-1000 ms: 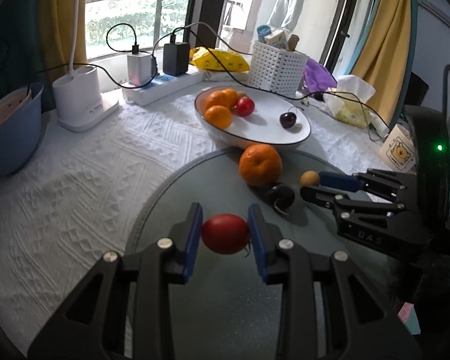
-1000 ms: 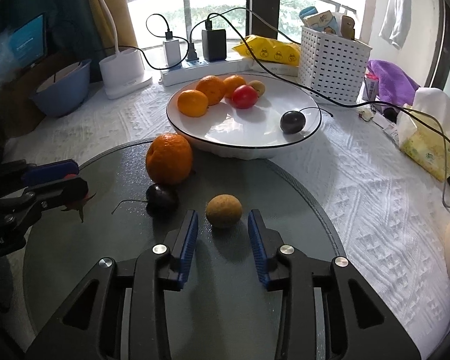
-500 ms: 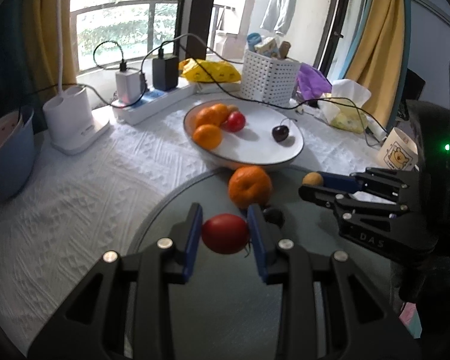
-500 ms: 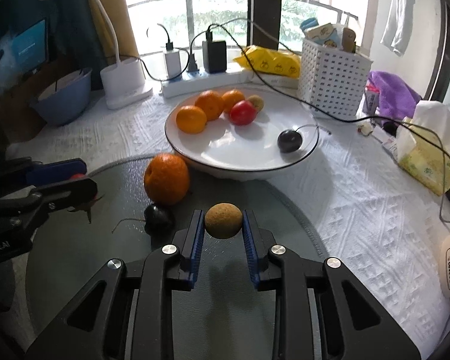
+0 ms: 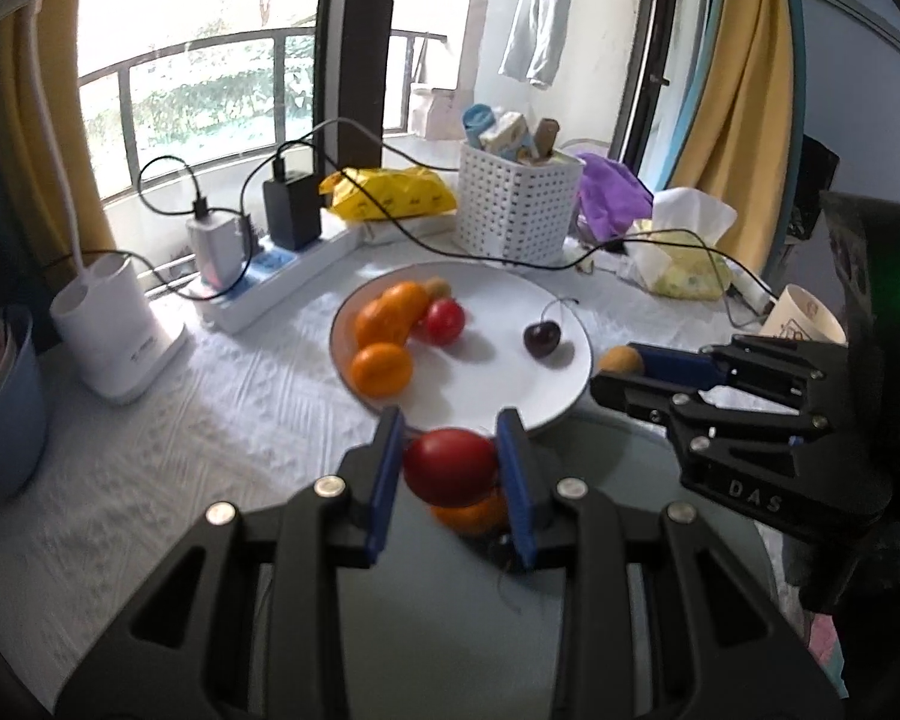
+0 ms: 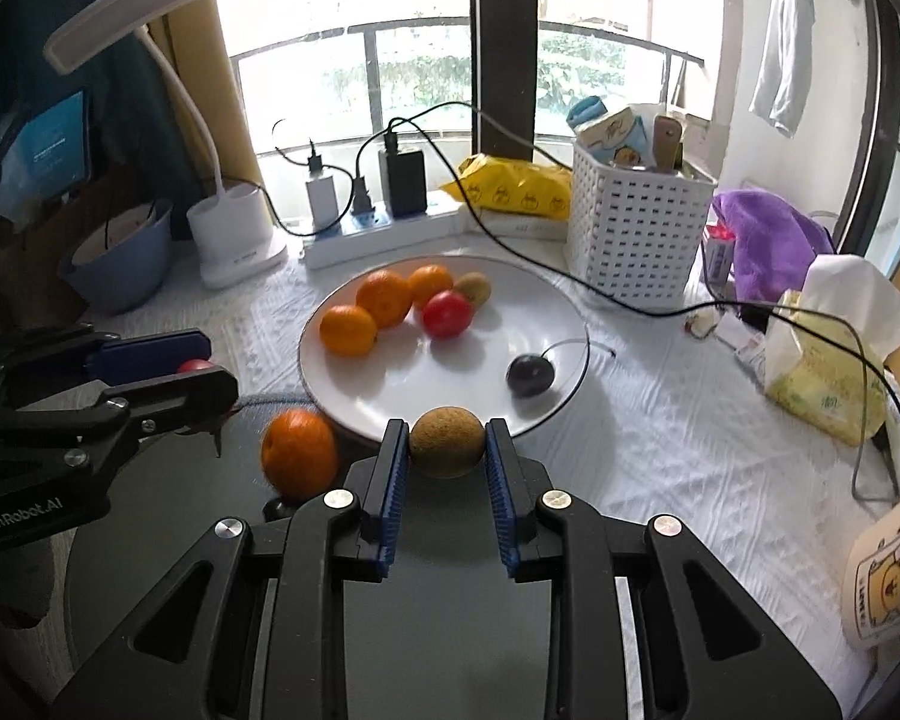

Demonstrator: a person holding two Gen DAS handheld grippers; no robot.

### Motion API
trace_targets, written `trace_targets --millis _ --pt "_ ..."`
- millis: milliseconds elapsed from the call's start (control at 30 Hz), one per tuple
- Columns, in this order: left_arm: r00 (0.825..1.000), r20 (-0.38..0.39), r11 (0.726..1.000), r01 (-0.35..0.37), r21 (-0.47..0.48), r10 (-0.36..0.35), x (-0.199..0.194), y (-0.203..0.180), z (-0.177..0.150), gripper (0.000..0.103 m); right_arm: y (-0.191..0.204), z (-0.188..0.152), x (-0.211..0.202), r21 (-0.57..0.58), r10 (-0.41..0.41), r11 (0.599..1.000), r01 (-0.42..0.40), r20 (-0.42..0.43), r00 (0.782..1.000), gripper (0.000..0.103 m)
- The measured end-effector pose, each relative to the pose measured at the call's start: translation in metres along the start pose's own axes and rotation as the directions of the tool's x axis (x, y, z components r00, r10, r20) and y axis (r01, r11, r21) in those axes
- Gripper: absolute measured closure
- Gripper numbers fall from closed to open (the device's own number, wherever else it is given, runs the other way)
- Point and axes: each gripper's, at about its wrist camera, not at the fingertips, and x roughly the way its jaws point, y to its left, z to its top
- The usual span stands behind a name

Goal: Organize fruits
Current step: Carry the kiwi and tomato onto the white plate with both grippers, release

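Left hand-held gripper (image 5: pixel 453 471) clamps a red tomato (image 5: pixel 450 467); right hand-held gripper (image 6: pixel 447 456) clamps a brown kiwi (image 6: pixel 447 441). Both are raised at the near rim of the white plate (image 6: pixel 390 402).

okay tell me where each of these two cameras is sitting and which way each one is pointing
Left wrist: sits on the left gripper, facing the white plate and window; its fingers clamp a red tomato, with the right gripper at right.
Right wrist: sits on the right gripper, facing the same plate; its fingers clamp a brown fruit, left gripper at left.
Shared: plate, white basket, power strip.
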Motion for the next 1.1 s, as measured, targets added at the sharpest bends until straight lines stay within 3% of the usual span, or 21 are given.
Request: trace_targets --millis 767,800,867,933,1000,1067,1100 --pt "0.999 -0.044 1.000 -0.021 -0.019 0.020 0.061 0.001 0.031 0.069 -0.028 0.026 0.038 0.025 0.034 0.999 -0.035 0.018 0.999 0.074" --pt "0.999 -0.042 0.999 -0.024 -0.021 0.023 0.061 0.002 0.031 0.068 -0.028 0.026 0.038 0.022 0.027 0.999 -0.027 0.020 0.999 0.072" --pt "0.999 -0.036 0.999 -0.033 -0.027 0.032 0.058 0.003 0.031 0.065 -0.029 0.026 0.036 0.027 0.000 1.000 -0.001 0.028 1.000 0.056" --pt "0.999 -0.027 0.999 -0.035 -0.034 0.034 0.054 0.006 0.032 0.057 -0.030 0.027 0.032 0.034 -0.013 0.999 0.012 0.040 0.999 0.051" --pt "0.999 -0.012 0.998 -0.039 -0.043 0.038 0.047 0.008 0.032 0.057 -0.030 0.027 0.029 0.034 -0.041 0.999 0.039 0.052 0.998 0.048" --pt "0.999 0.000 0.998 -0.044 -0.045 0.044 0.041 0.009 0.032 0.057 -0.029 0.027 0.024 0.031 -0.068 0.997 0.067 0.057 0.996 0.034" --pt "0.999 0.008 0.998 -0.047 -0.045 0.048 0.037 0.010 0.032 0.057 -0.029 0.027 0.023 0.030 -0.076 0.997 0.074 0.060 0.995 0.032"
